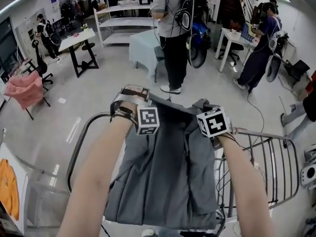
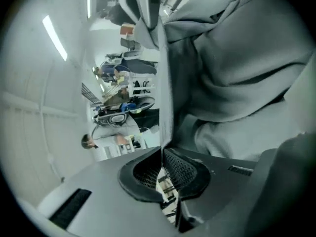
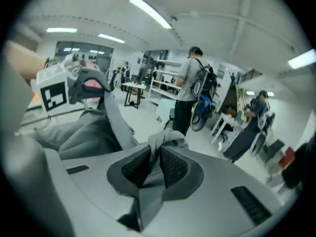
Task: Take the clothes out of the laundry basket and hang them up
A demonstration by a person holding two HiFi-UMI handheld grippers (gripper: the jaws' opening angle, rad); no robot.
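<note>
Hanging spread between both grippers, the grey garment [image 1: 165,177] sits above the wire drying rack [image 1: 279,167]. The left gripper [image 2: 162,177] is clenched on its thin edge, the right gripper [image 3: 154,166] pinches a bunched fold; a person [image 1: 170,38] stands beyond

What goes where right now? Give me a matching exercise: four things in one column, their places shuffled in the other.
Things:
1. garment
2. pink cloth
3. orange cloth
4. rack

Places:
A. bottom-left corner of the head view
B. under the hanging grey fabric, bars showing at its right
C. pinched in the left tool and the right tool
D. far left of the head view, draped over a black-legged seat

Pairs: 1-C, 2-D, 3-A, 4-B
</note>
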